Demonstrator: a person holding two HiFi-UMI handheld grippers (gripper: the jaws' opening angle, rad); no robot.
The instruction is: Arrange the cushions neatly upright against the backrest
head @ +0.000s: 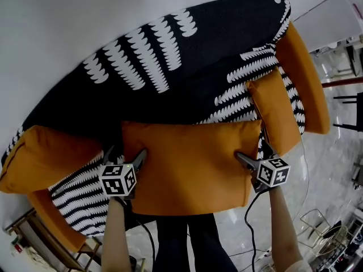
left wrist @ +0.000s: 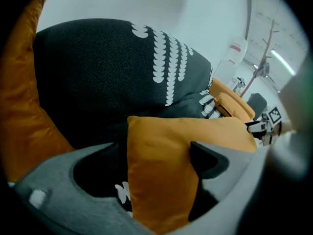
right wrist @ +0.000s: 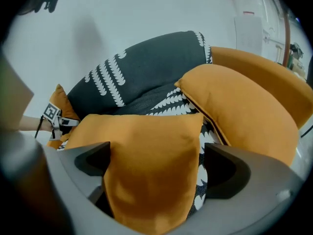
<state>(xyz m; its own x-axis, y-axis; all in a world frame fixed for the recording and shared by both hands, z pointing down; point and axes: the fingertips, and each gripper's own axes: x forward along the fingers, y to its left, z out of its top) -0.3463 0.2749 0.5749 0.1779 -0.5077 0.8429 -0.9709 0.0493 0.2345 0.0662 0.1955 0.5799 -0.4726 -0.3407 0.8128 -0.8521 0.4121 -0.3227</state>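
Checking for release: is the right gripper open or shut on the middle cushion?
Open. The right gripper has its jaws wide apart around the middle cushion, patterned sofa showing beside one.

A plain white wall (head: 68, 16) rose at the back, and a pale glossy floor (head: 334, 169) spread to the right. There a dark chair (head: 347, 98) stood at the edge, with a wire-framed stand (head: 313, 214) nearer the bottom corner. A low wooden frame (head: 42, 229) stood at lower left, and the left gripper view showed a white cylinder with a red band (left wrist: 234, 58) beside a bare branched pole (left wrist: 264, 58).
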